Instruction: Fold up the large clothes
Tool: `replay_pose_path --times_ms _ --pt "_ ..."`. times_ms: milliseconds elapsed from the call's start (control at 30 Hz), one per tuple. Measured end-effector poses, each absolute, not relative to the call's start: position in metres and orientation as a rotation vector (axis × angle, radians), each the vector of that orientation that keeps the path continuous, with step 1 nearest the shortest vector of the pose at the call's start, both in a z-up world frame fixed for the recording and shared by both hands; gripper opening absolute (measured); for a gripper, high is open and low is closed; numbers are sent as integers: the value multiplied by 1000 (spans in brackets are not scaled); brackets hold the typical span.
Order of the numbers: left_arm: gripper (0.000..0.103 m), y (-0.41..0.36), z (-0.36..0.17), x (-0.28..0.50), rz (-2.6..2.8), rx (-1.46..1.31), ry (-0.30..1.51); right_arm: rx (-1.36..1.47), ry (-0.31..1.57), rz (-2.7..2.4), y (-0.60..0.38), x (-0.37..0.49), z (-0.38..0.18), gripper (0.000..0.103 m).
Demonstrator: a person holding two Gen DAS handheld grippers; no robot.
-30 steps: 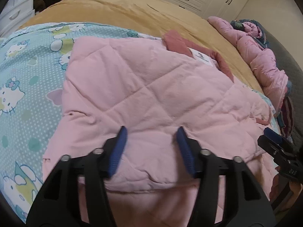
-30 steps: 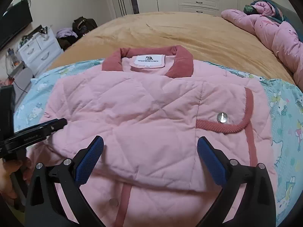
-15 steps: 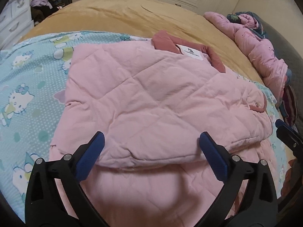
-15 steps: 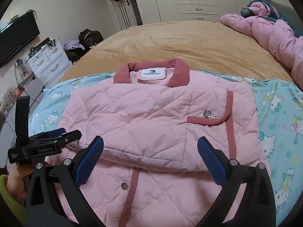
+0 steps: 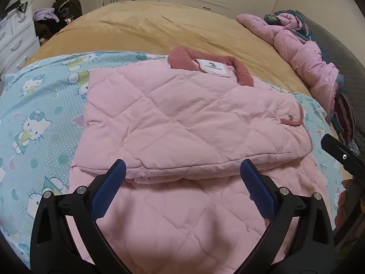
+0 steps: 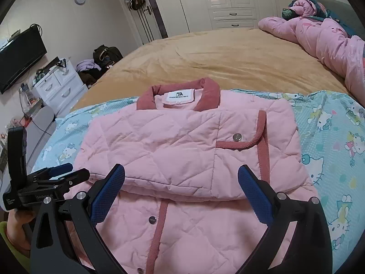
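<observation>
A pink quilted jacket [image 5: 187,123] with a dark pink collar lies on the bed, its sides folded in over the front; it also shows in the right wrist view [image 6: 182,146]. A lower part with snap buttons lies flat toward me. My left gripper [image 5: 182,189] is open and empty above the jacket's near part. My right gripper [image 6: 181,191] is open and empty above the same fold edge. The left gripper also shows at the left of the right wrist view [image 6: 61,173].
The jacket rests on a light blue cartoon-print sheet [image 5: 38,118] over a tan blanket [image 6: 216,54]. A bunched pink quilt [image 6: 324,36] lies at the far right. A white drawer unit [image 6: 59,89], a television [image 6: 20,61] and wardrobes [image 6: 228,0] stand beyond the bed.
My left gripper opened wide and both grippers drew back and up from the jacket. The folded upper part lies released on the jacket.
</observation>
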State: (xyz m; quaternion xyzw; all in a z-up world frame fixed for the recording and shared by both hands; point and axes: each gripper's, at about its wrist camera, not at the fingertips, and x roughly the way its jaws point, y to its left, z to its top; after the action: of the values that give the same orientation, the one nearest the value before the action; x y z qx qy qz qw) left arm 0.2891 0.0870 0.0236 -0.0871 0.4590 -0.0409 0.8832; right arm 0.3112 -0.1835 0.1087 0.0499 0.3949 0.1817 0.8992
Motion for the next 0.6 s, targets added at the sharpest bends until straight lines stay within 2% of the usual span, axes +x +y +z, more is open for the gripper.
replay_pose_path --times_ms 600 --pt "94 82 65 239 -95 -164 875 114 732 409 -186 262 148 99"
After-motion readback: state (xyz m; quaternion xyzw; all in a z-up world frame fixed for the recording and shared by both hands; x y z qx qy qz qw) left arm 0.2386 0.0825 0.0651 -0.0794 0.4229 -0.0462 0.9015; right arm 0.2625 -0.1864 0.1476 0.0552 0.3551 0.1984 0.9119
